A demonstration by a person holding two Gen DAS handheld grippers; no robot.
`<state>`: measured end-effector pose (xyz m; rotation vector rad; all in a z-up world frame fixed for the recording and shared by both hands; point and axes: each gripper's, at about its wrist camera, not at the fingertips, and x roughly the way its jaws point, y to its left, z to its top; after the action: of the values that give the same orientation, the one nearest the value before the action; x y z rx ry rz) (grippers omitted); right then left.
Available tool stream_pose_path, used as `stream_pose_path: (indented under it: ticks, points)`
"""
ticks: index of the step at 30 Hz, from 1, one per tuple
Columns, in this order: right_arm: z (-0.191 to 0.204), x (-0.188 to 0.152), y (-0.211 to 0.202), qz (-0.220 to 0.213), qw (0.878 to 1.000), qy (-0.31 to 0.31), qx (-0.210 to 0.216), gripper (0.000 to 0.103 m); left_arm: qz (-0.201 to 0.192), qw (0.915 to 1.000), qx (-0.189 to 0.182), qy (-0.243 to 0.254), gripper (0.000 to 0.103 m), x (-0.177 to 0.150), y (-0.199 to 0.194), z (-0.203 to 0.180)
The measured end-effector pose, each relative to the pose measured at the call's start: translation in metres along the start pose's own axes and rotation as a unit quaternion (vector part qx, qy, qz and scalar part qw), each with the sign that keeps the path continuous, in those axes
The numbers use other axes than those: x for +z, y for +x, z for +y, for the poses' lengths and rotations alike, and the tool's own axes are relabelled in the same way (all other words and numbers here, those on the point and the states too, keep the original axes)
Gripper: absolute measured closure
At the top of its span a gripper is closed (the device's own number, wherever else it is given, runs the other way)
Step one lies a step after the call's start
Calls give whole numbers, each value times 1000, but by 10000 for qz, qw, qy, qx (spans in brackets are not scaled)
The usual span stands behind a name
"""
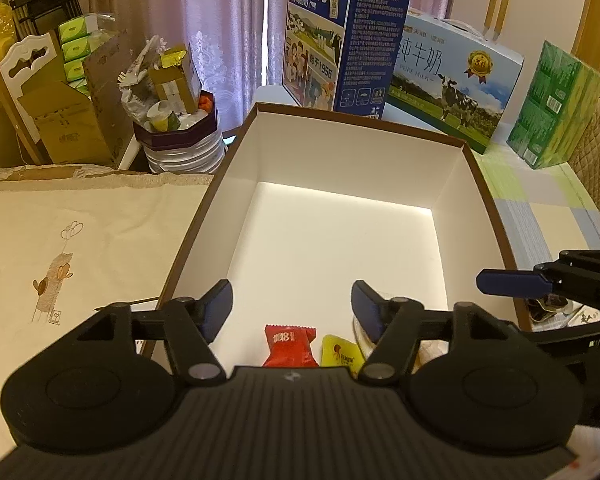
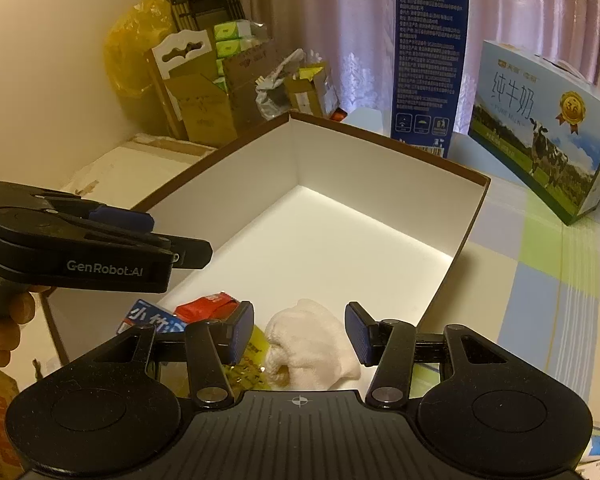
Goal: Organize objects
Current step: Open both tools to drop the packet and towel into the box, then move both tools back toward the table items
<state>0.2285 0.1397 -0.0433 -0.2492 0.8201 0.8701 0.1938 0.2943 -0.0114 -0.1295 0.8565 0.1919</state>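
Pinkish curtains point(image 1: 204, 20) are hanging across the back of the room, warm light falling on them. A checked cloth is covering the surface point(image 2: 540, 264), and cardboard boxes point(image 1: 72, 120) are leaning against a cream wall point(image 2: 60, 60).

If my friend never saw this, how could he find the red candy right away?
Look for the big open box, brown outside and white inside, in the middle of the table. At its near end, just past the open left gripper, lie a few small things. The red candy is the shiny red packet with white numbers, left of a yellow packet.
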Motion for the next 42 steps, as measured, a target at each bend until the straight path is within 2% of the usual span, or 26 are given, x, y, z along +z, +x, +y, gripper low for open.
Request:
stream_pose_path:
  ticks: [5,10,27,42]
  points:
    - [1,-2,-13,-60,9999,81,76,55,-21,10000,54,-36,30,-6,-16,4]
    - [2,-6,-29,-137,9996,187,162,55,13,9999,67,-130,28,-14,-32,5]
    - [7,-34,-91,-400,9976,469,310,54,16,9996,-200,-181,28,-42,-72,-24]
    - [-22,-64,-138,-466,9953,811,240,54,67,9991,-421,54,28,-56,-93,-76]
